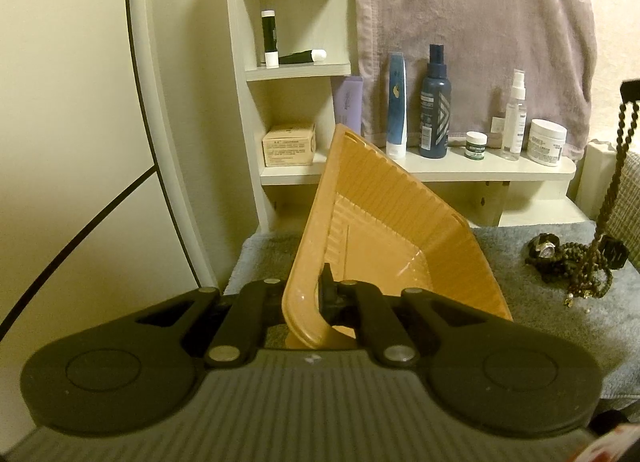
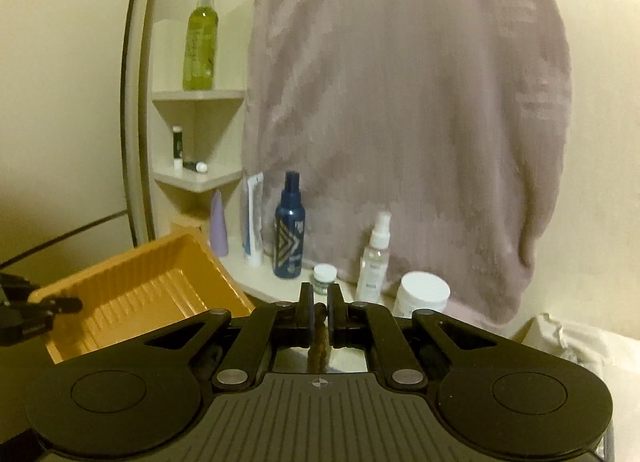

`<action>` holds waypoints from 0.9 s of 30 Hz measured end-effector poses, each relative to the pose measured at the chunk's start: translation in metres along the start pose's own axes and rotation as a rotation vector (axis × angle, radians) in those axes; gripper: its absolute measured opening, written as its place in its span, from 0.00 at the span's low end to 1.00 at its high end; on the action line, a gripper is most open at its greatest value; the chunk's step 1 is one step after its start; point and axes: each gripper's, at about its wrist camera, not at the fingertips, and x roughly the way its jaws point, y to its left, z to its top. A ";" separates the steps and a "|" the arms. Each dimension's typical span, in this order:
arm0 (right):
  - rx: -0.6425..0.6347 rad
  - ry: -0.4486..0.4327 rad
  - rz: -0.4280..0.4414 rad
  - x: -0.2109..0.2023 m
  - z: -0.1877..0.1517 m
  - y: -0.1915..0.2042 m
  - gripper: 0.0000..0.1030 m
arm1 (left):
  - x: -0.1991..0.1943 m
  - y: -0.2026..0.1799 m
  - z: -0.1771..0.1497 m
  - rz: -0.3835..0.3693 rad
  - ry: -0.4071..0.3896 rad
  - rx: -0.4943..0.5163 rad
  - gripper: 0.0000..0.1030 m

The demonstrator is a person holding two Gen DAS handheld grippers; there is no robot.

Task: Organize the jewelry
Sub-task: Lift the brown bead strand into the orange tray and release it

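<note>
Right tongs (image 2: 319, 308) clamped on dark beaded strand (image 2: 319, 336); orange tray (image 2: 140, 286) left, tilted.

We saw that the orange tray (image 1: 384, 222) was ribbed plastic with a slight sheen, and the left gripper (image 1: 310, 296) clamped on its rim was matt black plastic with dull metal pins. The grey mat (image 1: 540, 314) beneath looked like rough terry cloth. The bead necklace (image 1: 612, 190) was dark and faintly glossy. The hanging mauve towel (image 2: 400, 122) was soft, napped cloth; the shelf (image 1: 480, 170) was smooth and painted pale.
</note>
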 end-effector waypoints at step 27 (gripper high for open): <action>-0.081 -0.047 0.265 0.030 0.052 0.075 0.06 | -0.001 0.000 0.001 -0.008 -0.002 -0.006 0.06</action>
